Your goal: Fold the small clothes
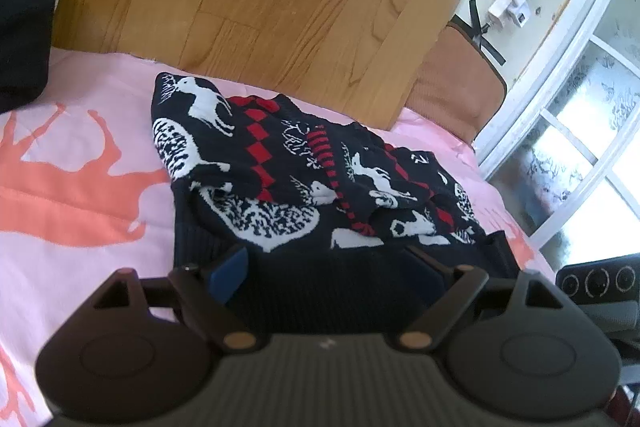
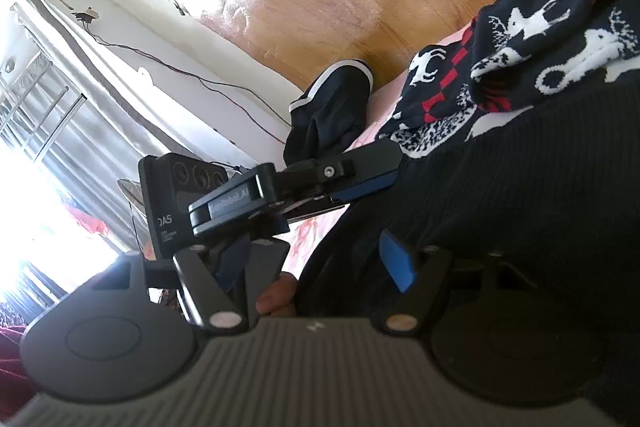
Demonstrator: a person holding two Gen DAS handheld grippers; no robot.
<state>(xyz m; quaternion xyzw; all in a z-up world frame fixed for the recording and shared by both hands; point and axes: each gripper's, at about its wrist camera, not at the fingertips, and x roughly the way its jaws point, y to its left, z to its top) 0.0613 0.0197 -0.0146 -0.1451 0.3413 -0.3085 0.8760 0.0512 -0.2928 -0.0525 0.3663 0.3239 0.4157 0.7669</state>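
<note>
Rumpled sweater [image 1: 304, 171], apparently unheld

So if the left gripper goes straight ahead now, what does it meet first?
Most likely the sweater: its dark ribbed hem already lies between the open left gripper fingers, though depth is unclear.
</note>
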